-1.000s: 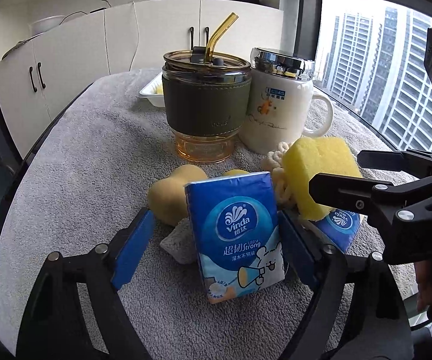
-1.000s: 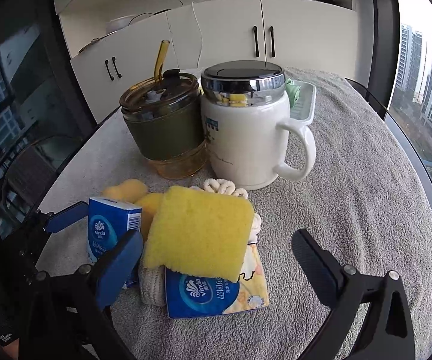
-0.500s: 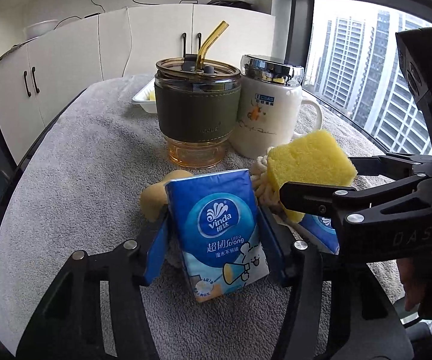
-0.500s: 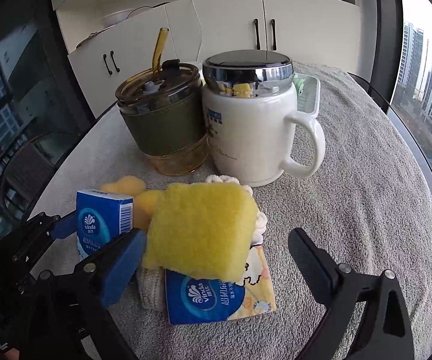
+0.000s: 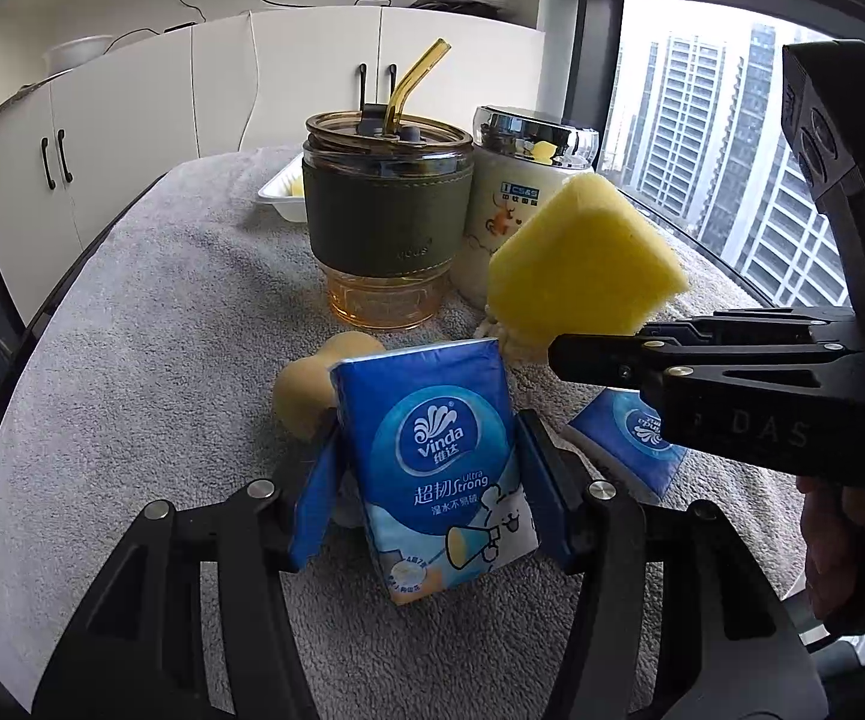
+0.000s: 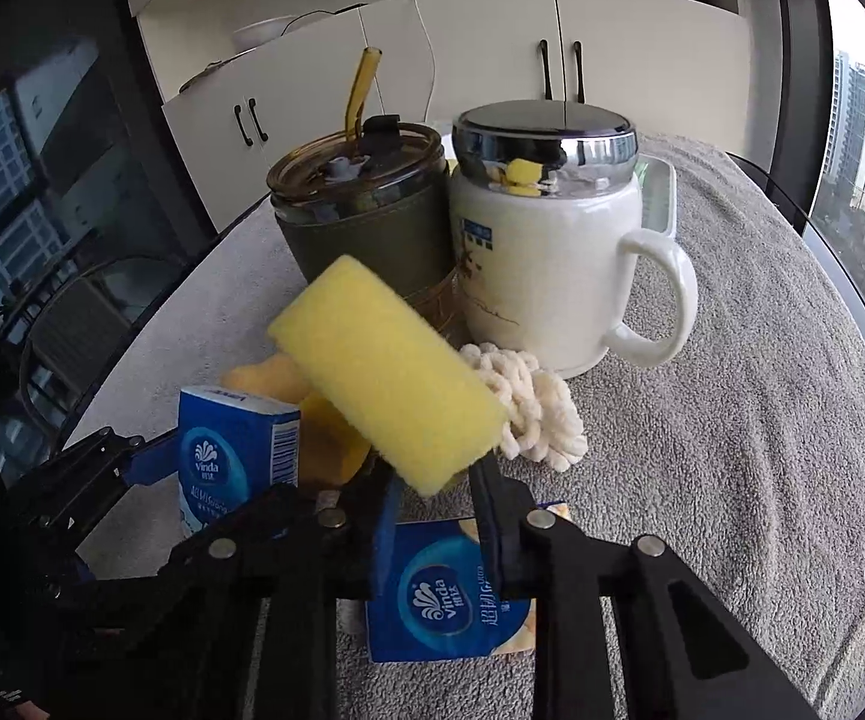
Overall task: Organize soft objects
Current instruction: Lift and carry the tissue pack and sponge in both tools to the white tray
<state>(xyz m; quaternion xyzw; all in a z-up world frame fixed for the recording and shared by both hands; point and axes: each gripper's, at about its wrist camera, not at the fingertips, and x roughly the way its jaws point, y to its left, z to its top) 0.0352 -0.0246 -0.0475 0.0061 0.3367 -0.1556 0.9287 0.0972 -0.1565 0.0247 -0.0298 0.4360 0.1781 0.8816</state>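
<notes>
My left gripper [image 5: 426, 480] is shut on an upright blue Vinda tissue pack [image 5: 438, 468], also seen in the right wrist view [image 6: 234, 462]. My right gripper [image 6: 438, 498] is shut on the lower edge of a yellow sponge [image 6: 384, 372] and holds it tilted above the table; the sponge also shows in the left wrist view [image 5: 582, 258]. A second tissue pack [image 6: 450, 594] lies flat under the right gripper. A cream knitted cloth [image 6: 534, 408] and a tan rounded sponge [image 5: 312, 384] lie on the grey towel.
An amber tumbler with a green sleeve and straw [image 5: 387, 216] and a white lidded mug [image 6: 546, 240] stand side by side just behind the soft things. A white tray [image 5: 282, 192] sits at the back. The grey towel [image 6: 762, 420] covers the round table.
My left gripper closed on the upright tissue pack. My right gripper closed on the yellow sponge and lifted it off the pile, tilting it.
</notes>
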